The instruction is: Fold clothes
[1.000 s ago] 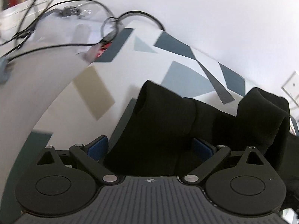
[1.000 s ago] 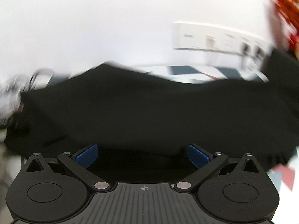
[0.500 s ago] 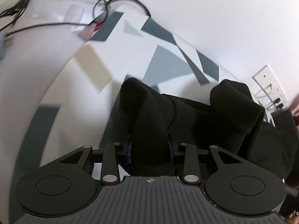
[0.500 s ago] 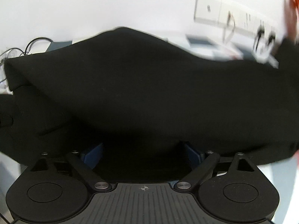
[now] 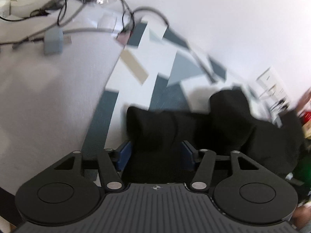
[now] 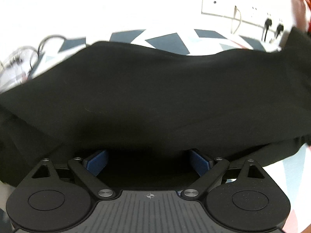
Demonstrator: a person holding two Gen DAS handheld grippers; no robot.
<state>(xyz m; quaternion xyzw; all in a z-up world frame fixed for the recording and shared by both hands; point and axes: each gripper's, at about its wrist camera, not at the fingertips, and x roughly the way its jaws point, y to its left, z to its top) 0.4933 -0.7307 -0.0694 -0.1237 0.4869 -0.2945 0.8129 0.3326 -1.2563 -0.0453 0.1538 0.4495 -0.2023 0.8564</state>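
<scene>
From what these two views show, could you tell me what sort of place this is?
Probably a home or office workspace used as a folding station: a black garment lies on a geometric-patterned tabletop, loose cables trail at the far edge, and wall sockets sit behind.

Surface cover: patterned cloth [image 5: 155, 44] in white with dark blue, grey-blue and beige angular patches, spread over the desk to the far edge.
Bare desk area: plain grey-white surface [image 5: 48, 97] left of the cloth.
Cables: black and grey cables [image 5: 64, 5] looped near the far left corner.
Adapter: small grey box [image 5: 52, 41] lying among the cables.
Wall fittings: white socket panel [image 6: 243, 9] with two black plugs [image 6: 274, 24] inserted, behind the far right corner.
</scene>
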